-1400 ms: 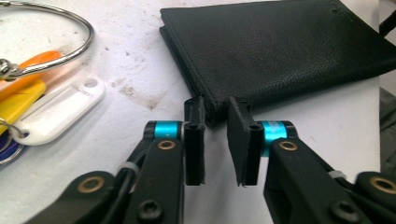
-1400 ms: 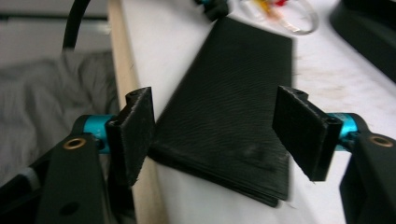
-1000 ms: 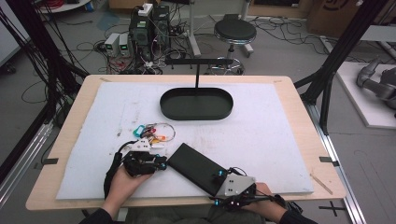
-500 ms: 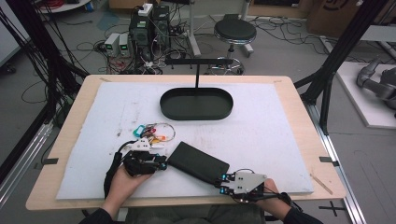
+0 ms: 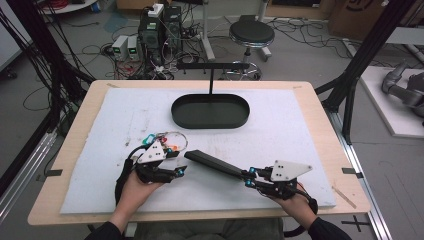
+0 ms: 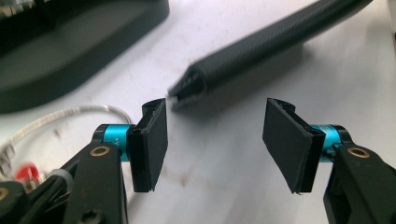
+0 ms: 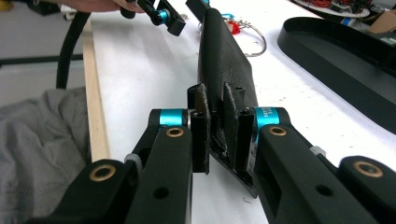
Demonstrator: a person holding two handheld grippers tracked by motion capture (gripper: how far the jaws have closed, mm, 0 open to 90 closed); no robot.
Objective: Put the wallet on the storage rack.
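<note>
white mat [image 5: 300, 150] on wooden table; black oval tray [image 5: 210, 111] holds nothing. right gripper [image 5: 248, 173] pinches flat black case [image 5: 215, 163], lifted edge-up. left gripper [image 5: 181, 171] jaws just opened, spread, case tip just ahead, untouched.

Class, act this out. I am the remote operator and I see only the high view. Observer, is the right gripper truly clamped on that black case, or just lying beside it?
Observer: It is clamped. In the right gripper view, the right gripper presses its pads on both faces of the black case, which stands on edge.
Operator: And the left one?
Observer: The left gripper is open and its jaws have just been opening. Nothing is between the pads, and the tip of the case lies just beyond them.
Operator: Is anything close to that gripper?
Observer: The wire loop of a key ring lies on the table just outside one pad.
</note>
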